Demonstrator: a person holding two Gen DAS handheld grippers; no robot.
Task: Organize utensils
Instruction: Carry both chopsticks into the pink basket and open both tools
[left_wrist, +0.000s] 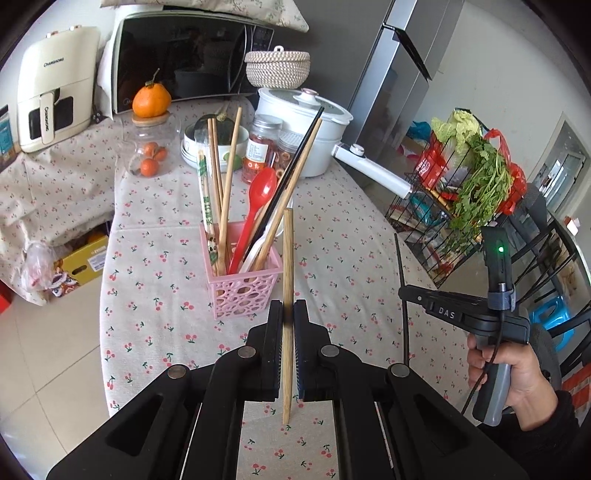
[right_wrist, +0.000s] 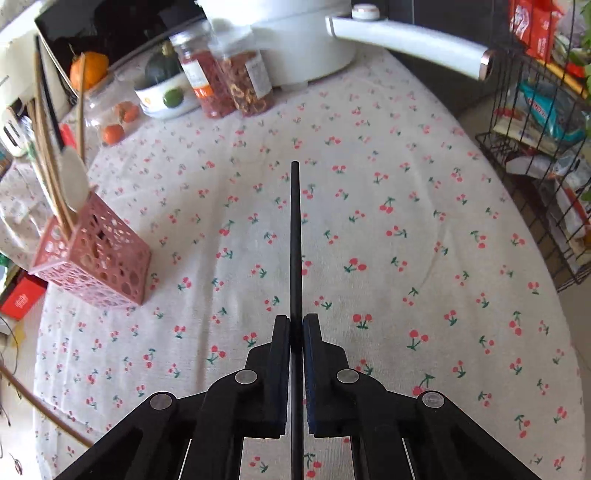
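Observation:
My left gripper (left_wrist: 289, 308) is shut on a wooden chopstick (left_wrist: 287, 266) held upright, just in front and right of the pink perforated holder (left_wrist: 242, 291). The holder holds several wooden chopsticks, a black chopstick, a red spoon (left_wrist: 258, 199) and a white spoon. My right gripper (right_wrist: 296, 322) is shut on a black chopstick (right_wrist: 295, 240) above the cherry-print tablecloth (right_wrist: 406, 221); the holder (right_wrist: 96, 258) stands to its left. The right gripper also shows in the left wrist view (left_wrist: 404, 295) at right, with the black chopstick (left_wrist: 402, 273) upright in it.
At the table's back stand a white pot (left_wrist: 306, 122) with a long handle (right_wrist: 406, 40), two jars (left_wrist: 264, 147), a bowl (left_wrist: 214, 147), a glass jar of oranges (left_wrist: 149, 147), a microwave and an air fryer. A wire rack with vegetables (left_wrist: 469, 184) stands right of the table.

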